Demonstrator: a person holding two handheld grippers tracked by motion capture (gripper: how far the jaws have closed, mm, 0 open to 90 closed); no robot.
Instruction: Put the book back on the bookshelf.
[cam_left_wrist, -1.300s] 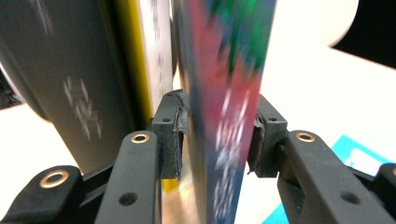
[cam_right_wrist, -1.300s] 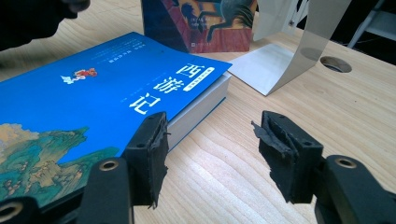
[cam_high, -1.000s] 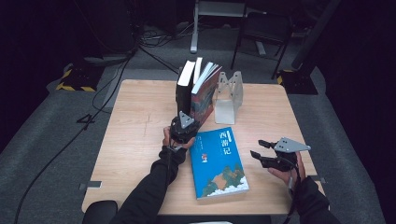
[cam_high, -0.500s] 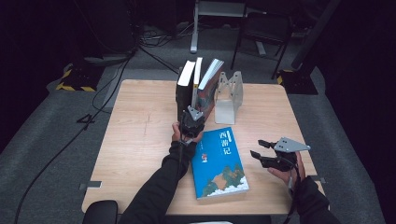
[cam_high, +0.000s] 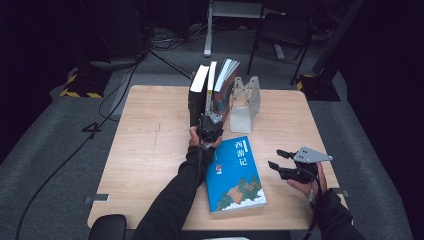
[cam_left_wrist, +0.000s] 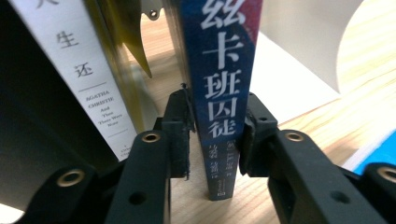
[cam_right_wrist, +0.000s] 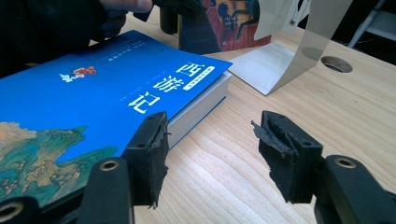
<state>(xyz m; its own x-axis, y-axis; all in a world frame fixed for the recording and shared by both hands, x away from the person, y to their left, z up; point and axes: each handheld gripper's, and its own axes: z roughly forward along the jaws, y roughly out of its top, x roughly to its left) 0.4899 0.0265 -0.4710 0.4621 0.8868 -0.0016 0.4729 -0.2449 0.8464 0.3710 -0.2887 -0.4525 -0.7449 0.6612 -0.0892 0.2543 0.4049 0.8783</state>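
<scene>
Left gripper (cam_left_wrist: 215, 135), just widening, straddles the dark-blue book (cam_left_wrist: 222, 93); right gripper (cam_right_wrist: 210, 154) apart

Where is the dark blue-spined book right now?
The dark blue-spined book stands upright between the left gripper jaws, right of the white-spined book, beside the metal bookend at the table's far middle in the high view.

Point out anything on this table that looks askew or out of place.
The upright book beside the metal bookend leans and fans its pages open instead of standing straight. One blue book lies flat on the table, apart from the standing row.
</scene>
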